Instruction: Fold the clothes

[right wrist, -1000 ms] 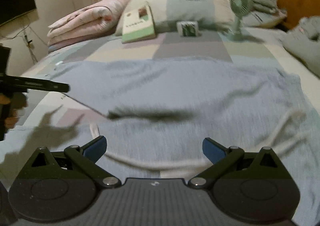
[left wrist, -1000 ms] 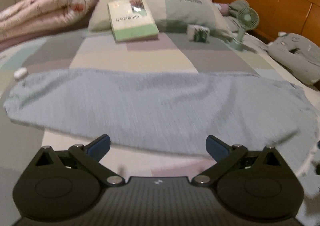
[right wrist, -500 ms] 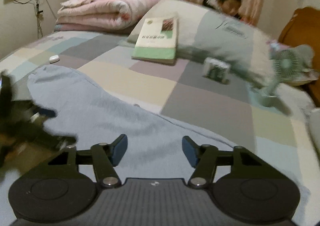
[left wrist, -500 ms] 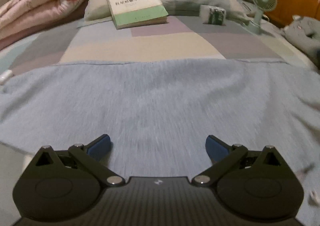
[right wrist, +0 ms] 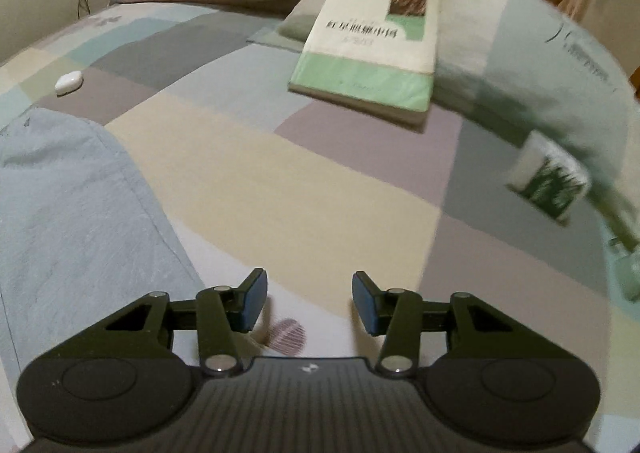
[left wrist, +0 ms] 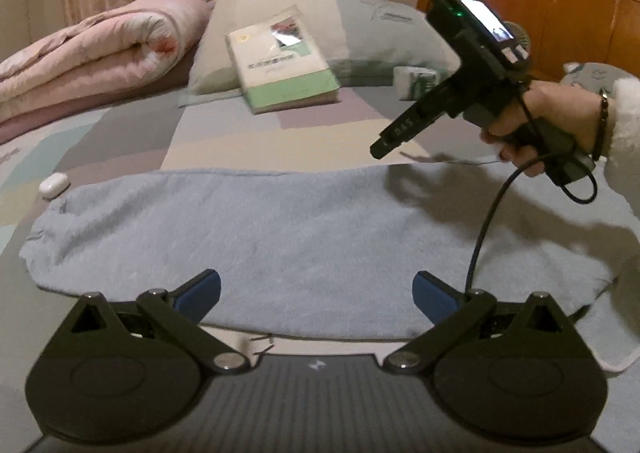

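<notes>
So the left gripper (left wrist: 316, 295) is spread wide over the folded light-blue knit garment (left wrist: 304, 225), while the right gripper (right wrist: 309, 303), half-closing, pinches nothing above the pastel patchwork bedsheet (right wrist: 304, 197).

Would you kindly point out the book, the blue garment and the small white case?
book (right wrist: 372, 33), right wrist view, front cover.
blue garment (left wrist: 304, 229), left wrist view, middle.
white case (left wrist: 54, 185), left wrist view, top.

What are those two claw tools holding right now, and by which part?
Nothing. The left gripper hangs wide open over the blue garment. The right gripper, its jaws just closing partway, has only bare bedsheet between them.
</notes>
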